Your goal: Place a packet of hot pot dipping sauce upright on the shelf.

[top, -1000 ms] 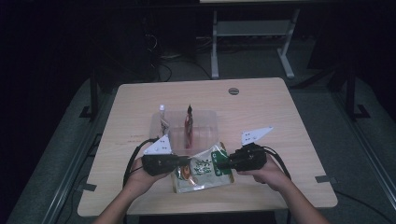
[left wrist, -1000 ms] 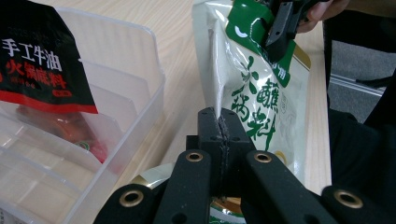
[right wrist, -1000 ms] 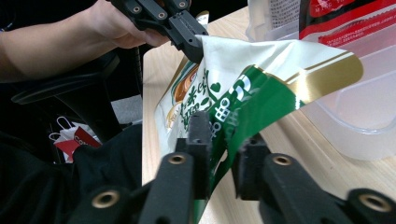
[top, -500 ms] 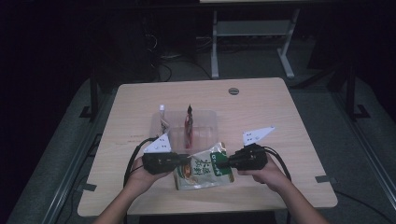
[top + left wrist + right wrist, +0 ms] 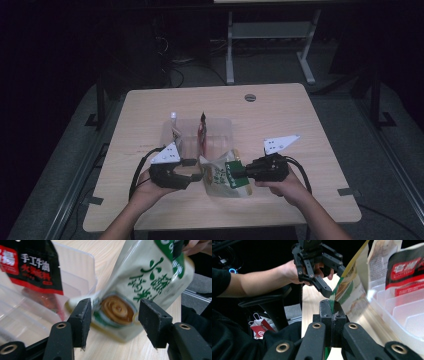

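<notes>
Change since earlier frame: the left gripper [image 5: 192, 170] had just been opening its jaws; the green-and-white snack bag [image 5: 222, 175] was between them but no longer pressed. Both hands had stayed near the same place at the near edge of the table [image 5: 280, 100].
High view, bag: it stood between the two grippers, near the front of the table, just in front of the clear plastic tray [image 5: 220, 131].
High view, tray: it lay in the middle of the table, with a red-and-black sachet [image 5: 202, 129] standing upright in it and a white-topped item [image 5: 173, 125] at its left end.
High view, right gripper [image 5: 239, 173]: it gripped the right edge of the bag.
Left gripper view, jaws: they stood apart, with the lower end of the bag [image 5: 120, 307] between them; the left pad was just beside the bag's edge, the right pad was apart from it.
Left gripper view, tray [image 5: 75, 267]: it was on the left, with the sachet [image 5: 32, 262] above it.
Right gripper view, jaws: they were clamped tight on the thin green edge of the bag [image 5: 348, 293].
Right gripper view, far side: the left gripper [image 5: 331, 282] was beyond the bag, its jaws apart.
Right gripper view, tray [image 5: 402, 312]: it was on the right.
</notes>
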Motion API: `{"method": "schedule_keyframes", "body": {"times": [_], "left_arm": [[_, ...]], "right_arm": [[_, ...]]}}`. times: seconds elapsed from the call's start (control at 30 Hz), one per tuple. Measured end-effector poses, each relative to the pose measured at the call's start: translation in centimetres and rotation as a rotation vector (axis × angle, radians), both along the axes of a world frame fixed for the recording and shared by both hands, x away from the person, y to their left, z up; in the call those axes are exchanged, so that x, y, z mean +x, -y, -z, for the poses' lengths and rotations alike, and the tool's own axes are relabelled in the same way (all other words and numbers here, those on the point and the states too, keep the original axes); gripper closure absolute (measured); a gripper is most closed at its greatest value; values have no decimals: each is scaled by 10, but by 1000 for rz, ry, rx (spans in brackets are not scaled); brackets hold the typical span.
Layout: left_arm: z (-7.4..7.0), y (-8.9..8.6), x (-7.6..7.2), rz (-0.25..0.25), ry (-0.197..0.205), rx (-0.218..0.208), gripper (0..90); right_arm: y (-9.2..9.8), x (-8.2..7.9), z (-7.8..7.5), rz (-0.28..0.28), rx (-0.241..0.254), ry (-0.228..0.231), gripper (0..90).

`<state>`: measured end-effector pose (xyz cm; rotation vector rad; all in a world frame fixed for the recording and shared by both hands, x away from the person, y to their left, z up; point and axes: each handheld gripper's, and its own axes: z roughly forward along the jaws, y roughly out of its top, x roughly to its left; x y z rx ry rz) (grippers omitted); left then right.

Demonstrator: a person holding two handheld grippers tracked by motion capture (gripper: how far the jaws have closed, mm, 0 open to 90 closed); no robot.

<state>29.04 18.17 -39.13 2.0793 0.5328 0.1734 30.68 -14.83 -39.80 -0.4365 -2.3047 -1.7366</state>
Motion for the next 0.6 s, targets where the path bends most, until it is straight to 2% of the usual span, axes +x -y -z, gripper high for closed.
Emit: {"method": "schedule_keyframes", "body": {"times": [0.2, 0.4, 0.53, 0.6], "left_arm": [[-1, -4, -2, -7, -10, -2, 416], [0, -4, -6, 17, -34, 32, 366], [3, -5, -10, 17, -48, 43, 319], [5, -7, -12, 18, -59, 49, 299]], "right_arm": [[1, -3, -8, 7, 26, 26, 900], [4, -4, -18, 25, 72, 56, 900], [6, -1, -27, 39, 80, 72, 900], [5, 2, -32, 46, 88, 97, 900]]}}
